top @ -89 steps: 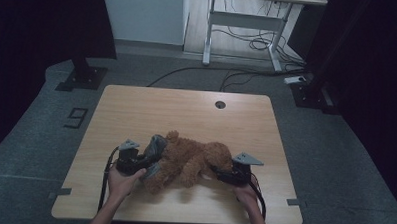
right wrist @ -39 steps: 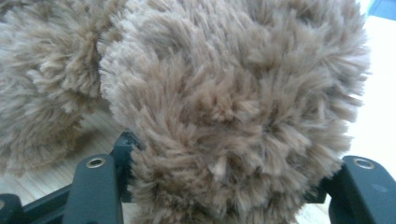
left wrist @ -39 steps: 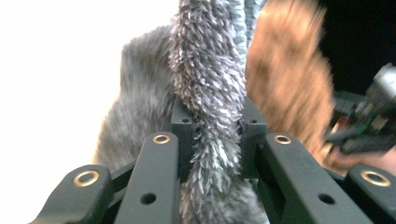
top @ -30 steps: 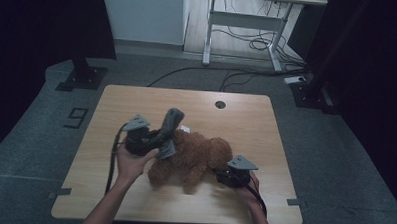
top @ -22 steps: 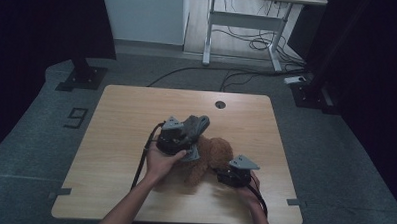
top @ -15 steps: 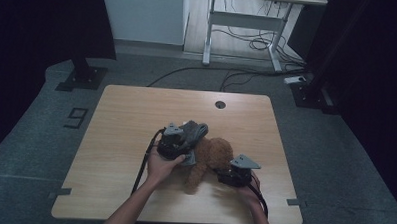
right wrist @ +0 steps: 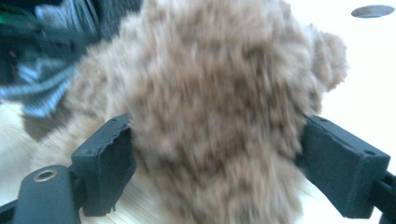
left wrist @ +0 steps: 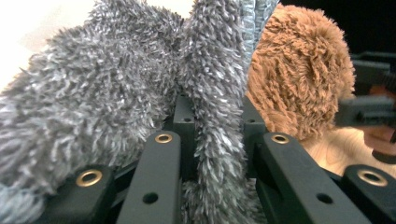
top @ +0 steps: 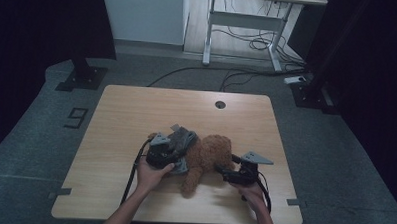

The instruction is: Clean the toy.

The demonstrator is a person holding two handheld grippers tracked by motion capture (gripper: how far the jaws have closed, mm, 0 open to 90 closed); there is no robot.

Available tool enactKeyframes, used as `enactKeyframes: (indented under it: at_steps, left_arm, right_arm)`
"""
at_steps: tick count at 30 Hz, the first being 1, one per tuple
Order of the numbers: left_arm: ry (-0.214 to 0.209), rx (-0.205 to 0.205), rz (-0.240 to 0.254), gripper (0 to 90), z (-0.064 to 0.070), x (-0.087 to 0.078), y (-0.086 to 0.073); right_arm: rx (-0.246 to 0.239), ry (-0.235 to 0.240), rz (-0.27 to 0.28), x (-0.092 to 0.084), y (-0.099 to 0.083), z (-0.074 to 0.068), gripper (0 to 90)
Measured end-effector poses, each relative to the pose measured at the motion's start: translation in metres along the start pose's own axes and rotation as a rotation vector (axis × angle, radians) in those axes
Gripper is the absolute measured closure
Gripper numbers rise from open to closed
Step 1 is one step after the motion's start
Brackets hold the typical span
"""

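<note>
left gripper [top: 177, 150] – jaws pinched on grey fuzzy cloth [left wrist: 205, 93] | right gripper [top: 223, 172] – jaws just widening around teddy bear [top: 207, 155] | both soft, light, floppy – best taken by a bunched fold

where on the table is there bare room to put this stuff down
The table is bare across its far half, from the round hole to the far left corner, and down the left side. The near middle is crowded: the brown teddy bear, the grey fuzzy cloth shut in the left gripper, and the right gripper.
</note>
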State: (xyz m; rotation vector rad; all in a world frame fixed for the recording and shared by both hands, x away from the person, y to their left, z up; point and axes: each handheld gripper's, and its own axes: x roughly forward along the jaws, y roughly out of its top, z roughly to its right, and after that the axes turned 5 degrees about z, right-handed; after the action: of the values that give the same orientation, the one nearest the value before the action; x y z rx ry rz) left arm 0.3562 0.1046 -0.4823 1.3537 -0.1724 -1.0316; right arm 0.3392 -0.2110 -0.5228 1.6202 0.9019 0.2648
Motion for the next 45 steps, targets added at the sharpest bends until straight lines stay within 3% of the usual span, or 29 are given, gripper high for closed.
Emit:
enactKeyframes:
  at_steps: [7, 10, 14, 15, 16, 17, 19, 22, 24, 26, 32, 36, 38, 39, 40, 42, 44, 45]
  left_arm:
    - [-0.029, -0.023, 0.000, 74.7, 0.006, -0.009, 0.002]
    - [-0.018, 0.009, 0.013, 74.3, 0.016, -0.011, 0.014]
    - [-0.052, 0.042, 0.032, 74.3, 0.038, -0.003, 0.030]
    - [-0.052, 0.042, 0.032, 74.3, 0.038, -0.003, 0.030]
    - [-0.063, 0.058, 0.032, 74.3, 0.046, 0.001, 0.034]
    - [-0.090, 0.093, 0.027, 74.2, 0.065, 0.014, 0.041]
    - [-0.103, 0.118, 0.017, 74.1, 0.078, 0.027, 0.043]
    - [-0.098, 0.156, -0.022, 73.9, 0.096, 0.054, 0.040]
    - [-0.068, 0.190, -0.046, 73.8, 0.099, 0.068, 0.033]
    - [-0.055, 0.198, -0.035, 74.1, 0.099, 0.072, 0.028]
    - [-0.005, 0.229, -0.024, 74.6, 0.090, 0.057, 0.024]
    - [0.062, 0.219, -0.022, 74.4, 0.071, 0.040, 0.020]
    - [0.074, 0.184, -0.012, 74.4, 0.055, 0.030, 0.018]
    - [0.074, 0.184, -0.012, 74.5, 0.055, 0.030, 0.018]
    - [0.096, 0.169, 0.007, 74.5, 0.043, 0.017, 0.016]
    - [0.140, 0.198, 0.020, 74.5, 0.034, 0.004, 0.013]
    - [0.159, 0.178, 0.036, 74.5, 0.021, -0.009, 0.006]
    - [0.159, 0.178, 0.036, 74.6, 0.021, -0.009, 0.006]
  right_arm:
    - [0.001, -0.003, -0.027, 0.004, -0.003, 0.001, 28.9]
    - [-0.004, -0.011, -0.024, 0.003, -0.004, 0.001, 36.3]
    - [-0.025, -0.020, -0.011, 0.002, -0.004, -0.001, 40.2]
    - [-0.027, -0.022, -0.011, 0.002, -0.004, -0.001, 40.3]
    - [-0.027, -0.022, -0.011, 0.002, -0.004, -0.001, 40.3]
    - [-0.033, -0.033, -0.007, 0.002, -0.004, -0.003, 40.9]
    - [-0.044, -0.037, -0.009, 0.001, -0.004, -0.004, 41.1]
    - [-0.053, -0.036, -0.007, 0.001, -0.004, -0.004, 42.9]
    - [-0.058, -0.039, -0.006, 0.001, -0.004, -0.004, 45.8]
    - [-0.066, -0.052, -0.022, 0.001, -0.005, -0.003, 48.9]
    - [-0.069, -0.049, -0.021, 0.000, -0.005, -0.002, 53.9]
    - [-0.062, -0.046, -0.024, 0.000, -0.005, 0.000, 54.6]
    - [-0.060, -0.043, -0.021, 0.000, -0.005, 0.000, 54.7]
    - [-0.060, -0.043, -0.021, 0.000, -0.005, 0.000, 54.7]
    - [-0.061, -0.040, -0.020, 0.000, -0.005, 0.000, 54.9]
    - [-0.059, -0.039, -0.020, -0.001, -0.005, 0.000, 55.0]
    - [-0.060, -0.036, -0.021, -0.001, -0.005, 0.001, 55.0]
    - [-0.060, -0.036, -0.021, -0.001, -0.005, 0.001, 55.0]
